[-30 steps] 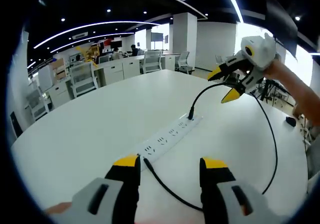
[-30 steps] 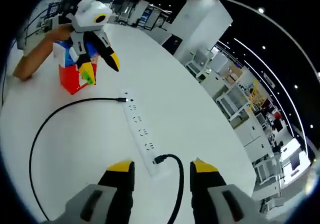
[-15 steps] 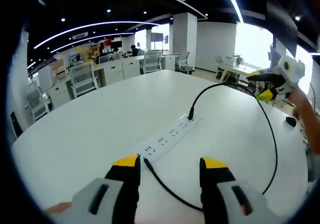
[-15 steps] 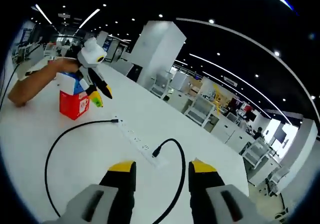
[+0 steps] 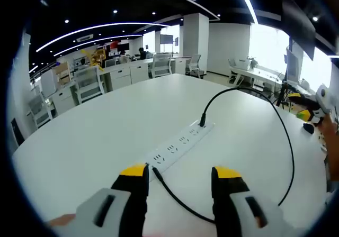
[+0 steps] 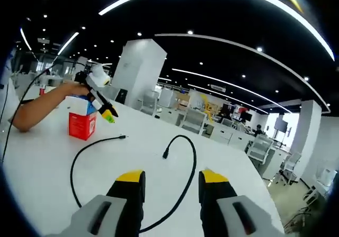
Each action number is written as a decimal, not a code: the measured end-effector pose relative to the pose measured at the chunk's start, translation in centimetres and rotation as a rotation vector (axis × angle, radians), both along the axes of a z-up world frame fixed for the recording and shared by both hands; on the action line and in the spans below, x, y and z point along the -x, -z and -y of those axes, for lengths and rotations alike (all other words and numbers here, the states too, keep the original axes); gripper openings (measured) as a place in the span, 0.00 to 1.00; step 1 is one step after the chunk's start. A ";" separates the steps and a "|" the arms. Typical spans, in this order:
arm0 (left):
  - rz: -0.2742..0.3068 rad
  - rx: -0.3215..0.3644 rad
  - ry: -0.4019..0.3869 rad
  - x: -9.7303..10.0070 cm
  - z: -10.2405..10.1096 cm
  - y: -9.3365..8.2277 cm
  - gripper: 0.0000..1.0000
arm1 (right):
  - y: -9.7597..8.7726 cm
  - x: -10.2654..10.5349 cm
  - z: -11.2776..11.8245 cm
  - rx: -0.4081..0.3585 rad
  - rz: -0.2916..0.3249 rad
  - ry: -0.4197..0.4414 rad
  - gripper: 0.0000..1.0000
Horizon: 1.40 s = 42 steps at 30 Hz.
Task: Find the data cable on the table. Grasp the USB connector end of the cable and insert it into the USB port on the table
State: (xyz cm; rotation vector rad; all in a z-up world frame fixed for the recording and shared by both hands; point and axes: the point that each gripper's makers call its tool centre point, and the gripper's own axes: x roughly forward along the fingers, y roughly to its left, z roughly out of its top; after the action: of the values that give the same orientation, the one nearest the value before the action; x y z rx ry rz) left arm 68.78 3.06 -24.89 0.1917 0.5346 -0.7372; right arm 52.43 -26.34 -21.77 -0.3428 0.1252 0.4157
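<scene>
A white power strip (image 5: 177, 144) lies on the white table (image 5: 95, 136) just beyond my open, empty left gripper (image 5: 180, 173). A black data cable (image 5: 292, 163) stands plugged into the strip's far end, arcs right and curls back. Its thin connector end (image 5: 154, 170) rests at the strip's near end; whether it is inserted, I cannot tell. My right gripper (image 5: 312, 110) hovers at the far right edge. In the right gripper view, my right gripper (image 6: 172, 178) is open and empty, with the cable (image 6: 194, 163) looping ahead and its thin end (image 6: 123, 137) further left. The left gripper (image 6: 108, 115) is held above it.
A red box (image 6: 82, 126) with a blue and white box (image 6: 79, 106) on it stands on the table beside the person's forearm (image 6: 42, 106). Office desks and chairs (image 5: 87, 83) fill the room beyond the table's far edge.
The right gripper has pulled back from above the cable to the far right of the left gripper view. Its camera now looks low across the table. The left gripper has stayed still.
</scene>
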 end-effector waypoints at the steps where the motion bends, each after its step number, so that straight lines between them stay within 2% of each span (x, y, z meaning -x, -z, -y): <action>1: 0.000 0.000 0.000 0.0 0.0 0.0 0.47 | 0.2 0.3 0.1 -0.009 0.000 0.007 0.43; 7: 0.002 0.001 -0.001 -0.1 0.1 0.0 0.47 | 1.5 2.8 0.8 -0.094 0.028 0.064 0.42; 13: 0.001 -0.001 -0.001 -0.1 0.1 0.0 0.47 | 2.0 3.2 1.0 -0.158 0.046 0.078 0.41; 21: 0.000 -0.004 -0.001 -0.7 0.2 0.0 0.47 | 2.7 2.7 0.8 -0.181 0.042 0.075 0.40; 26: -0.001 -0.005 -0.001 -1.0 0.2 0.0 0.47 | 2.4 2.8 0.5 -0.197 0.067 0.074 0.40; 42: 0.002 -0.003 0.000 -0.9 0.2 -0.1 0.47 | 3.5 3.0 -0.3 -0.196 0.046 0.061 0.37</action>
State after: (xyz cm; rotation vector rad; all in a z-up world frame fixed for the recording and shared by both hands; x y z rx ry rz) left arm 69.71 2.89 -24.82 0.1954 0.5343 -0.7362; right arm 49.39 -26.00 -25.22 -0.1550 0.0494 0.3560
